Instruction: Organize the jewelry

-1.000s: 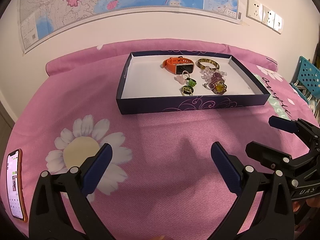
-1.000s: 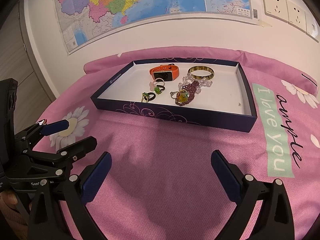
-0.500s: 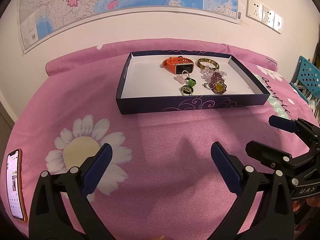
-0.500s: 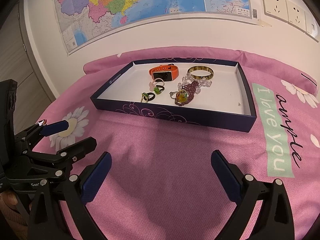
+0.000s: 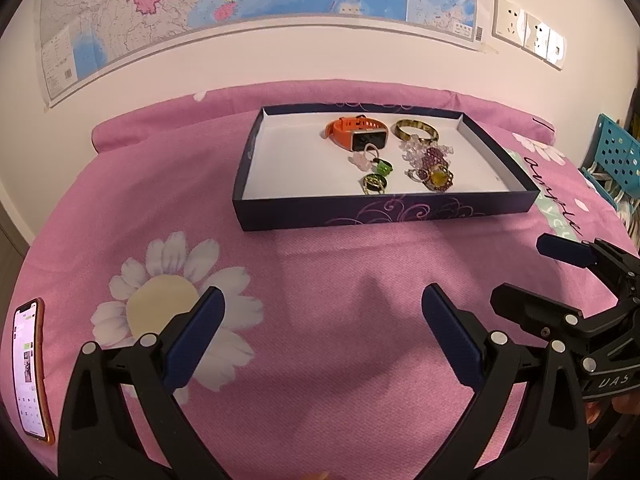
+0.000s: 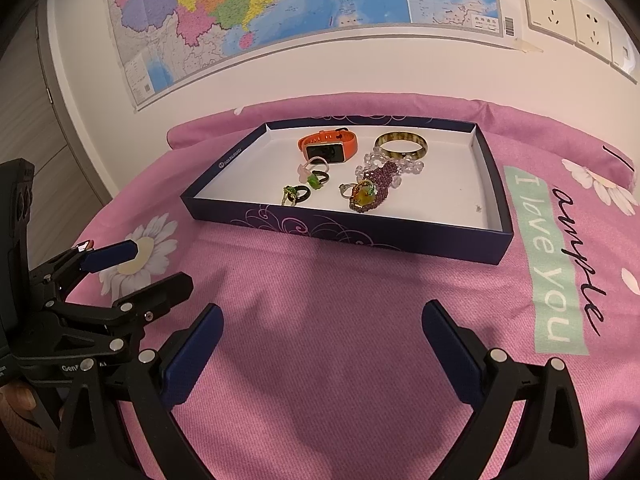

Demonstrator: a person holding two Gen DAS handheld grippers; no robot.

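Observation:
A dark blue tray (image 5: 384, 214) (image 6: 360, 236) with a white floor lies on the pink bedspread ahead. In it are an orange smartwatch (image 5: 356, 134) (image 6: 328, 148), a brown-gold bangle (image 5: 416, 130) (image 6: 401, 145), a clear and purple bead bracelet (image 5: 430, 156) (image 6: 384, 174), a ring with a yellow stone (image 5: 438, 178) (image 6: 362, 196) and several small rings (image 5: 374, 174) (image 6: 308, 184). My left gripper (image 5: 322, 328) is open and empty, well short of the tray. My right gripper (image 6: 322, 332) is also open and empty, beside it.
A phone (image 5: 30, 368) with its screen lit lies at the bed's left edge. A map and wall sockets (image 5: 528, 34) are on the wall behind. A turquoise perforated basket (image 5: 616, 156) stands at the right. Each gripper shows in the other's view (image 5: 576, 312) (image 6: 100, 300).

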